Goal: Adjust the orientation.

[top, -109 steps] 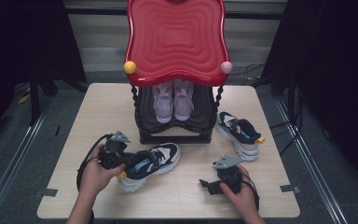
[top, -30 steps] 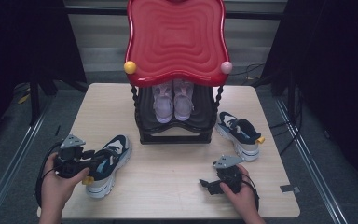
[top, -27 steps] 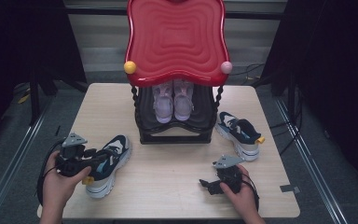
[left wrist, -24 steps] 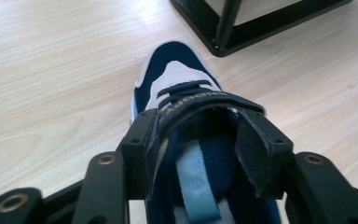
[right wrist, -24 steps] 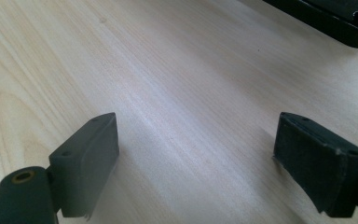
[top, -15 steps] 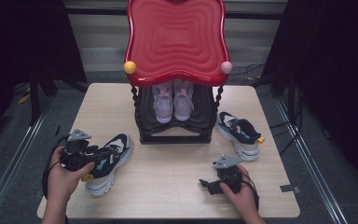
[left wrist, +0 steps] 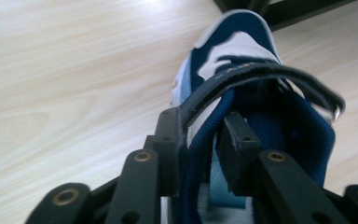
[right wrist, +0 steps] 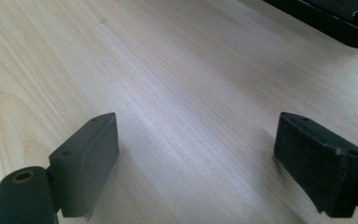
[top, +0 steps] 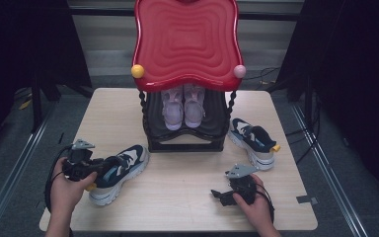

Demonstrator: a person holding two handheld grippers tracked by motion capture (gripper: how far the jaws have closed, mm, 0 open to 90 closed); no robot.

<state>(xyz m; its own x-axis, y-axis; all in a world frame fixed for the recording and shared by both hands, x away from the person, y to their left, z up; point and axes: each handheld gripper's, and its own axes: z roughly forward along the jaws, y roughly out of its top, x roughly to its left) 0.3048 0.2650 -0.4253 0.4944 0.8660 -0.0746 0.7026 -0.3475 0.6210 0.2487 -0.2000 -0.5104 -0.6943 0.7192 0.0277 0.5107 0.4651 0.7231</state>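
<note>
The left tool (left wrist: 198, 140) has just been closing and now pinches the heel collar of the blue shoe (top: 118, 170), lying at the desk's (top: 187, 192) left front. The right tool (right wrist: 196, 163) rests wide open.

high: above, facing forward-down | gripper views: close, low | shared: table (top: 187, 182)

The left gripper (left wrist: 198, 140) jaws have just closed on the blue sneaker's (top: 120, 169) tongue.
</note>
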